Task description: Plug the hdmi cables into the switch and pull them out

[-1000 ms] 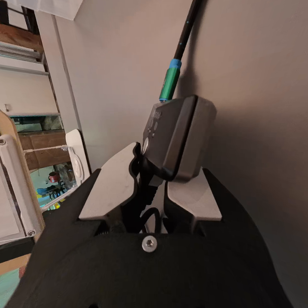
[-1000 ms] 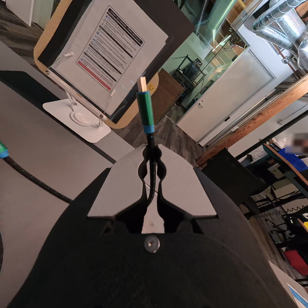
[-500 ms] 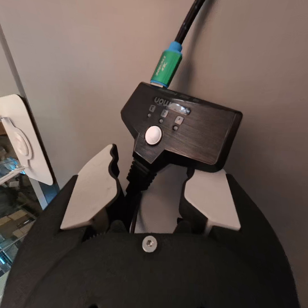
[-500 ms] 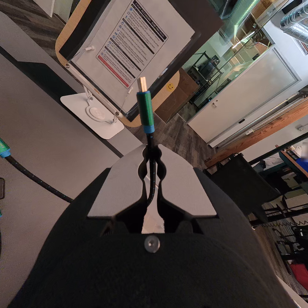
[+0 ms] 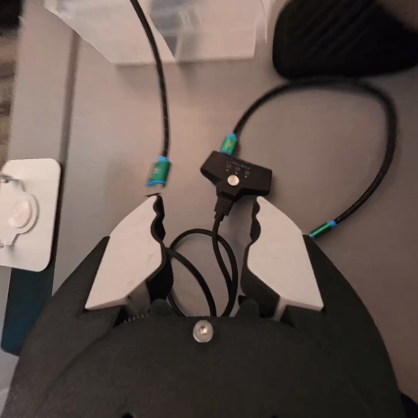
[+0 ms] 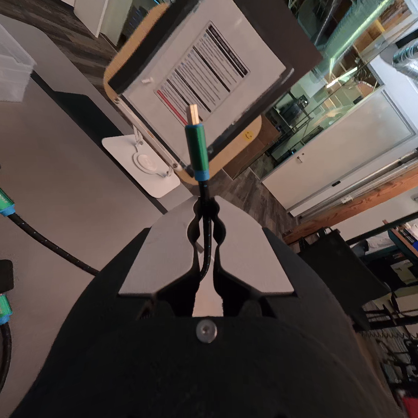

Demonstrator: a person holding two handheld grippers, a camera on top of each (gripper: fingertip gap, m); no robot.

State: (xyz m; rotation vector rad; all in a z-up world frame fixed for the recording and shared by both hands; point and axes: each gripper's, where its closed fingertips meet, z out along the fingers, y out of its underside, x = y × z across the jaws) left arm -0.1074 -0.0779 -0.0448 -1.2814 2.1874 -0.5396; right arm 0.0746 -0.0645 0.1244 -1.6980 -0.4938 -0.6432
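Observation:
The black HDMI switch [image 5: 235,178] lies flat on the grey table [image 5: 113,117], just beyond my left gripper [image 5: 207,200], which is open and empty. One green HDMI plug [image 5: 229,146] sits in the switch's far side. A second green plug [image 5: 158,174] lies loose to the left. The switch's own black lead [image 5: 217,248] loops between my fingers. My right gripper [image 6: 204,201] is shut on a braided HDMI cable [image 6: 207,239], its green plug [image 6: 196,151] pointing up in the air. The switch [image 6: 5,279] shows at that view's left edge.
A white stand base [image 5: 27,212] sits at the left and carries a sign board [image 6: 203,79]. A clear box [image 5: 181,29] stands at the back. A dark rounded object [image 5: 339,38] is at the back right. Another green plug [image 5: 322,229] lies by my right finger.
My left gripper has opened, let go of the switch and pulled back; the switch now lies flat on the table. My right gripper still holds its cable and has shifted slightly.

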